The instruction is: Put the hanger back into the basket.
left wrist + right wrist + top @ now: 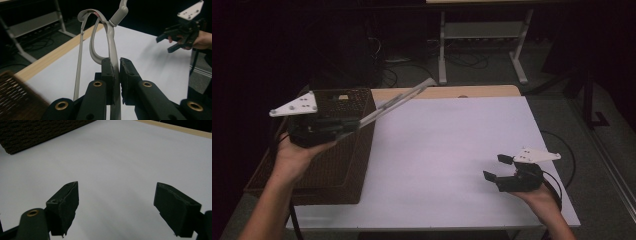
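My left gripper (pixel 354 122) is raised over the top of a brown woven basket (pixel 339 160) at the table's left. It is shut on a grey plastic clothes hanger (pixel 397 102), which slants up and away to the right over the white sheet. In the left gripper view the pads (pixel 111 68) pinch one grey arm of the hanger (pixel 111 42), whose hook points up. My right gripper (pixel 497 167) rests low near the table's front right, open, with nothing between its fingers. The same gripper (pixel 165 44) appears farther off in the left gripper view. The right gripper view has its jaws (pixel 116 202) wide apart over bare sheet.
A white sheet (pixel 452 145) covers most of the wooden table (pixel 482 91). The basket (pixel 30 132) stands tall along the left edge. Behind the table, a metal frame (pixel 482 30) and cables lie on the dark floor. A cable loops off the right edge.
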Available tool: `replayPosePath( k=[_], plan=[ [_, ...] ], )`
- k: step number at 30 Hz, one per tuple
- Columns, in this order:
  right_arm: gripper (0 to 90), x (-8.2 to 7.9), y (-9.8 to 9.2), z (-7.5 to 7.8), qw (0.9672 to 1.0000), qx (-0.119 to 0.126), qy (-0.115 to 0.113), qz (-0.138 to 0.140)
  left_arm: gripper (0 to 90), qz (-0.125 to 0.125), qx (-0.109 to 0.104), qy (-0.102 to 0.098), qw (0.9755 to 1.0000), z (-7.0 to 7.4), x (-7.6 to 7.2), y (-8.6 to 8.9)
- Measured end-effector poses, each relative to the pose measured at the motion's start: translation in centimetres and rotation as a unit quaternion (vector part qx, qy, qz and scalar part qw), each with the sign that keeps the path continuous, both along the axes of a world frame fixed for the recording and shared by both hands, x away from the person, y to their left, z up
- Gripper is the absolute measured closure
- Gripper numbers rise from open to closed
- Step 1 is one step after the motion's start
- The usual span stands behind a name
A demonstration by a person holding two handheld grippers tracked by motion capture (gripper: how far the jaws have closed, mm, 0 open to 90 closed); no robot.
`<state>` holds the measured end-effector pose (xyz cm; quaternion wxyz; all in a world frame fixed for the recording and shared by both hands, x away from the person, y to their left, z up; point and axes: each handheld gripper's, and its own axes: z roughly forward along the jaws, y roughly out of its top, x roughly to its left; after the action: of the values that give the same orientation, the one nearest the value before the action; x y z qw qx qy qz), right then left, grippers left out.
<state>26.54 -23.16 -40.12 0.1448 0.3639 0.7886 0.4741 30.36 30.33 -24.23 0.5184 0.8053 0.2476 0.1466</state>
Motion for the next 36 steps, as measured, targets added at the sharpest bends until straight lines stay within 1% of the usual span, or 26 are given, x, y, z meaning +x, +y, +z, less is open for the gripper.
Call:
replayPosePath(
  k=[3,4,5,9,11,12,14,19,23,26,27,31,36],
  plan=[
    [19.5,0.0,0.1,0.0,1.0,-0.001,0.0,0.001,82.8,0.015,0.0,-0.003,0.9999,0.2,-0.2,1.8],
    [19.4,0.1,0.1,0.0,1.0,-0.002,-0.001,0.002,82.8,0.021,-0.001,-0.002,0.9998,0.2,-0.3,2.4],
    [19.5,0.0,0.1,0.0,1.0,-0.002,0.0,0.001,82.8,0.027,-0.006,-0.002,0.9996,0.2,-0.4,3.0],
    [19.4,0.1,0.1,-0.1,1.0,-0.002,0.0,0.001,82.8,0.051,-0.006,-0.002,0.9987,0.0,-0.8,5.4],
    [19.5,0.1,0.1,-0.1,1.0,-0.003,0.0,-0.001,82.8,0.065,-0.007,0.0,0.9978,-0.2,-1.1,6.8],
    [19.4,0.1,0.1,-0.1,1.0,-0.003,0.0,-0.001,82.9,0.07,-0.008,-0.001,0.9975,-0.3,-1.2,7.1],
    [19.4,0.1,0.0,-0.1,1.0,-0.004,0.001,-0.001,82.8,0.084,-0.006,0.005,0.9965,-0.6,-1.6,8.3],
    [19.4,0.2,-0.2,-0.1,1.0,-0.005,0.002,-0.003,82.8,0.107,-0.002,0.013,0.9941,-1.3,-2.3,10.6],
    [19.4,0.3,-0.1,-0.2,1.0,-0.006,0.002,-0.004,82.8,0.124,0.002,0.017,0.9922,-1.8,-2.7,12.0],
    [19.4,0.3,0.0,-0.2,1.0,-0.007,0.003,-0.004,82.7,0.133,-0.003,0.023,0.9909,-2.2,-2.9,12.6],
    [19.4,0.3,0.0,-0.2,1.0,-0.008,0.002,-0.003,82.7,0.135,0.002,0.025,0.9905,-2.3,-2.8,12.8],
    [19.4,0.3,0.0,-0.2,1.0,-0.008,0.003,-0.003,82.7,0.141,0.006,0.035,0.9894,-3.1,-2.7,13.1],
    [19.4,0.4,-0.1,-0.2,0.9999,-0.008,0.003,-0.006,82.7,0.145,0.02,0.052,0.9878,-4.0,-2.2,13.2]
  ],
)
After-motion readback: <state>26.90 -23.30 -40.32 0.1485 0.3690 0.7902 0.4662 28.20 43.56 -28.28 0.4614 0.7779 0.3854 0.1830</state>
